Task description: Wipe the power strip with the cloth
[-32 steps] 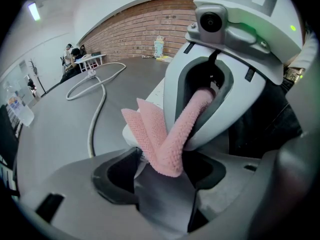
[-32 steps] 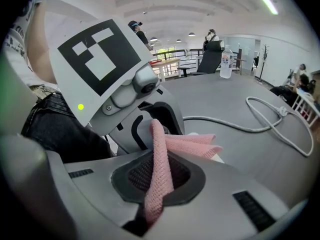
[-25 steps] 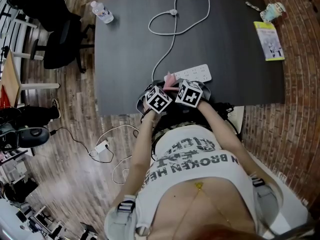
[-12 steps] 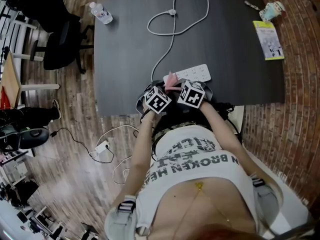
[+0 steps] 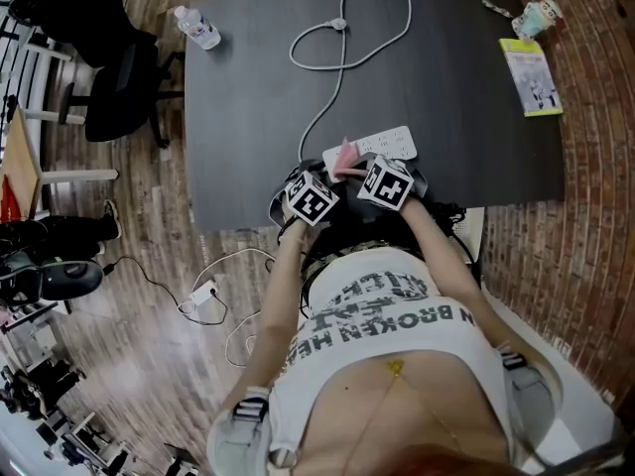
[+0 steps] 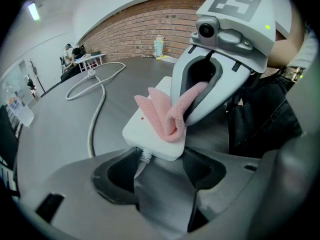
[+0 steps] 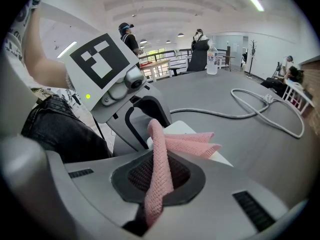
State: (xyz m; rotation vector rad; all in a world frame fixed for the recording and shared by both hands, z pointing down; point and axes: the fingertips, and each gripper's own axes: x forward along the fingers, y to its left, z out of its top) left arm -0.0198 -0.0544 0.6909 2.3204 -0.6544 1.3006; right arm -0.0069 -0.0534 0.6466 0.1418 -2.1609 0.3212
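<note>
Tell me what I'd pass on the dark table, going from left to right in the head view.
Water bottle → power strip → yellow booklet. I left out the cord and the cup, because they overlap these.

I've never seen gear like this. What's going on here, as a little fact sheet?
Setting: dark table, person standing at its near edge
Left gripper: jaws apart, at the cord end of the white power strip
Right gripper: shut on the pink cloth, whose free end lies on the power strip
Cable: loops away across the table
Also on table: water bottle, yellow booklet
</note>
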